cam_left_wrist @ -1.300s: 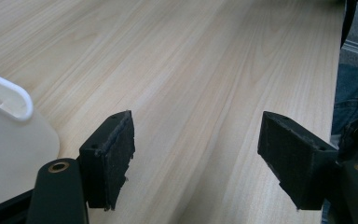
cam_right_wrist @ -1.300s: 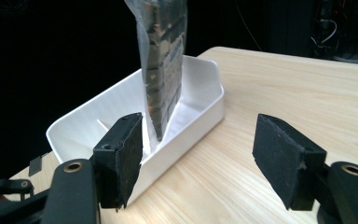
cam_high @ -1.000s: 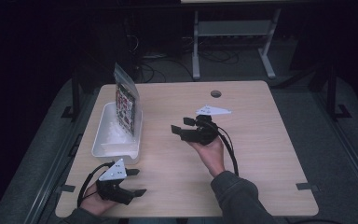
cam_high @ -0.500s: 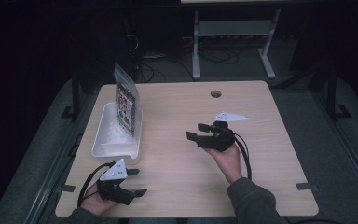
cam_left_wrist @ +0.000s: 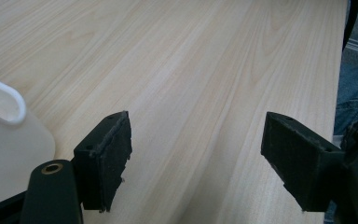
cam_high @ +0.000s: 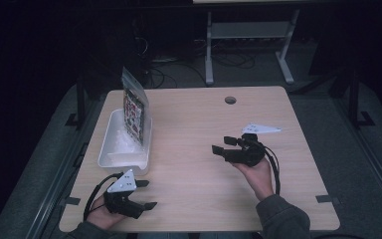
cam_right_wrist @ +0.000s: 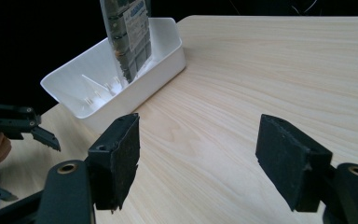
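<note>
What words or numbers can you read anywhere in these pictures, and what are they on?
None can be read.
The packet standing in the white tub has printing on a blue band and small pictures, but it is too blurred to read.
No print shows on the tub, the wooden table, the left claw or the right claw.

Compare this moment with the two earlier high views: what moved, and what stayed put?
The right tongs drew back from mid-table, toward the right side and the person, open and empty throughout. Nothing was taken hold of or let go. The left tongs stayed at the near left edge, open. The white bin and the packet standing in it did not move.
</note>
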### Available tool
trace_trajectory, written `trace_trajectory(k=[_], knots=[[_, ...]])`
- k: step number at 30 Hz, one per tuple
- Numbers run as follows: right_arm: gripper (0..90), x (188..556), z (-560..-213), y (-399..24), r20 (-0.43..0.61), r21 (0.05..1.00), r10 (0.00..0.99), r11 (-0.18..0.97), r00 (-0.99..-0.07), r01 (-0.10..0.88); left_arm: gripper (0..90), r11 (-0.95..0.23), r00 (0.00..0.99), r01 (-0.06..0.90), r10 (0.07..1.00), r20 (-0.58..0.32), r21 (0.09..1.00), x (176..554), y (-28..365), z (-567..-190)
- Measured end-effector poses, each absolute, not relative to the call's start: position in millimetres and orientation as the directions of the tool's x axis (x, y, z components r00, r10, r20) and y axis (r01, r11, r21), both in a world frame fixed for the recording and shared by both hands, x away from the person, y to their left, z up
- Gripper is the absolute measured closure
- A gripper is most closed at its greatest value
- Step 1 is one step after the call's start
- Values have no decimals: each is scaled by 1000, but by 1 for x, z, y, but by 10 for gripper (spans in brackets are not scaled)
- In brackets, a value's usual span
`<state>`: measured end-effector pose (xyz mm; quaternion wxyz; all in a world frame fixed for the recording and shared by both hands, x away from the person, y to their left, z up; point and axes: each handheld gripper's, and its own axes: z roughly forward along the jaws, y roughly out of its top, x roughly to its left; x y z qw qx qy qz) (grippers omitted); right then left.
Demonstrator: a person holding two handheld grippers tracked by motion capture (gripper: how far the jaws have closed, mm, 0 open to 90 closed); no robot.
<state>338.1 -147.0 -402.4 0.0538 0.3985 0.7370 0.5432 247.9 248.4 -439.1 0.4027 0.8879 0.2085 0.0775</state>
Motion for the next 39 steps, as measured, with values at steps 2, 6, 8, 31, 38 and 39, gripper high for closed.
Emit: trace_trajectory(k=[2,6,8,31,38,39], knots=[[293,337,-402,-151,351,843,649,95,-675,529,238,-589,902,306,432,-29,748,248,248,-439],[286,333,-401,-160,347,838,649,111,-677,535,238,-587,901,306,432,-30,749,248,248,-439],[287,331,-401,-166,347,840,651,106,-676,533,238,-588,902,305,431,-30,749,248,248,-439],[279,296,-428,-209,376,805,648,124,-662,580,237,-590,903,305,429,-30,747,248,246,-439],[272,280,-440,-214,363,815,647,128,-670,565,236,-593,905,303,425,-30,746,248,246,-439],[271,272,-442,-215,345,823,652,137,-676,552,236,-595,906,300,422,-28,746,247,246,-439]])
